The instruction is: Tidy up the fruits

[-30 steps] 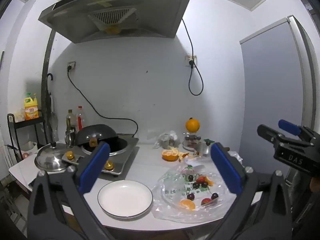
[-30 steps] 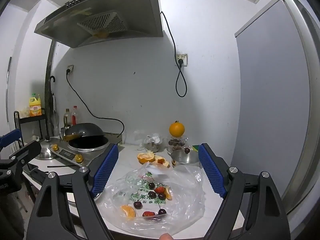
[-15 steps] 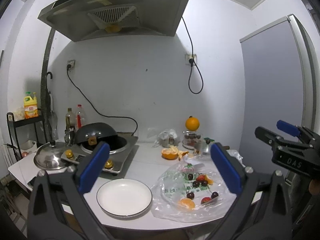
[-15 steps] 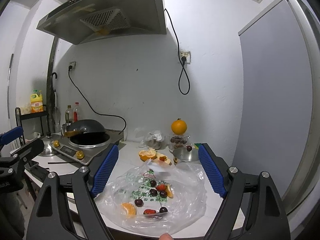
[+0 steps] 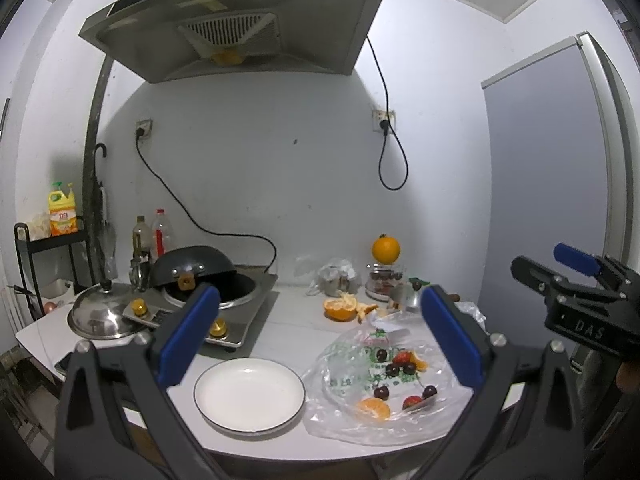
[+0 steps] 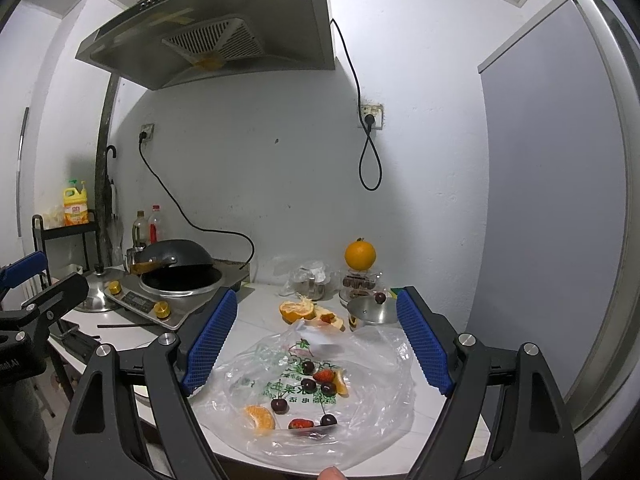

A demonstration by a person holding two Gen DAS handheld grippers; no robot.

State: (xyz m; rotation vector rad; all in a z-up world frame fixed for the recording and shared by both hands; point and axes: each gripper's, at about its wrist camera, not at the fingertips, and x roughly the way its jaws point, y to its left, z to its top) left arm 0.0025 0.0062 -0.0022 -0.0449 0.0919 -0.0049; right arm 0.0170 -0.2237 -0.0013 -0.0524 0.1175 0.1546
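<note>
cool, dim light comes from above the range hood (image 5: 240, 24), whose top edge glares white. the hood's broad shadow covers the wall. both fisheye views bend strongly at dark corners; focus is sharp.

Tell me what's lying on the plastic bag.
On the plastic bag: dark cherries, two strawberries and two orange segments. Print on the bag shows beneath them. Whatever is under the bag's crumpled edges is hidden.
</note>
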